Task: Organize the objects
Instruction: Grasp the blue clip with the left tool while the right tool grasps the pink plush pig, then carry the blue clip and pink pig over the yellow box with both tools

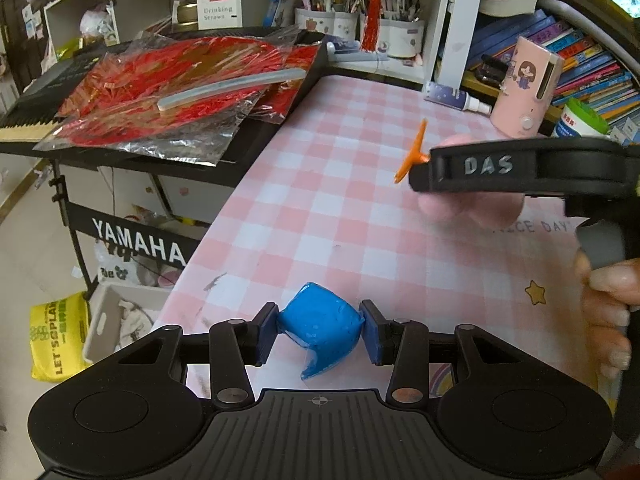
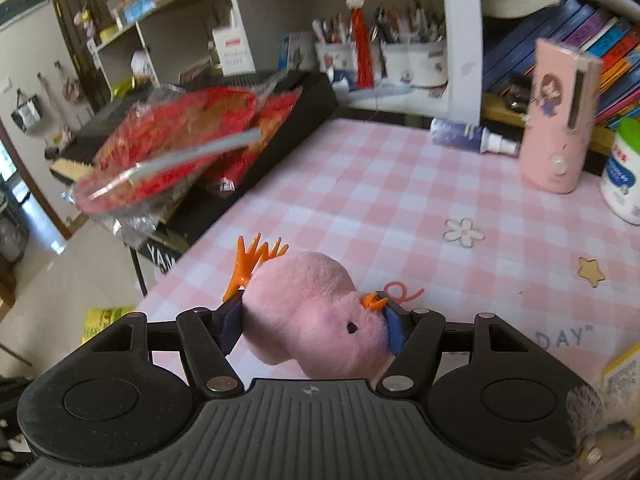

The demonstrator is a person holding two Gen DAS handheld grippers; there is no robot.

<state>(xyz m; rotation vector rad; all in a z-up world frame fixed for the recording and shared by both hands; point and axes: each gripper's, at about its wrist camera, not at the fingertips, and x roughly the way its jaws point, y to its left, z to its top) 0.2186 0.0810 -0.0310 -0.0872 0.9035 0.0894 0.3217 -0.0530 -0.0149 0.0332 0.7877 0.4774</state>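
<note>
My left gripper (image 1: 320, 334) is shut on a blue plastic cup-like piece (image 1: 320, 328), held above the near edge of the pink checked table (image 1: 340, 184). My right gripper (image 2: 312, 320) is shut on a pink plush chick (image 2: 316, 312) with orange feet and beak, held on its side above the table (image 2: 380, 184). In the left wrist view the right gripper (image 1: 416, 172) shows from the side, with the chick's orange foot (image 1: 414, 150) sticking out and the pink body (image 1: 472, 204) partly hidden behind the black finger.
A pink cartoon-girl device (image 1: 528, 92) (image 2: 560, 120), a spray bottle (image 1: 456, 98) (image 2: 472, 136) and a white green-capped jar (image 2: 622, 172) stand at the table's back right. A keyboard with red foil packets (image 1: 172, 88) borders the left. Books and pen cups line the shelves behind.
</note>
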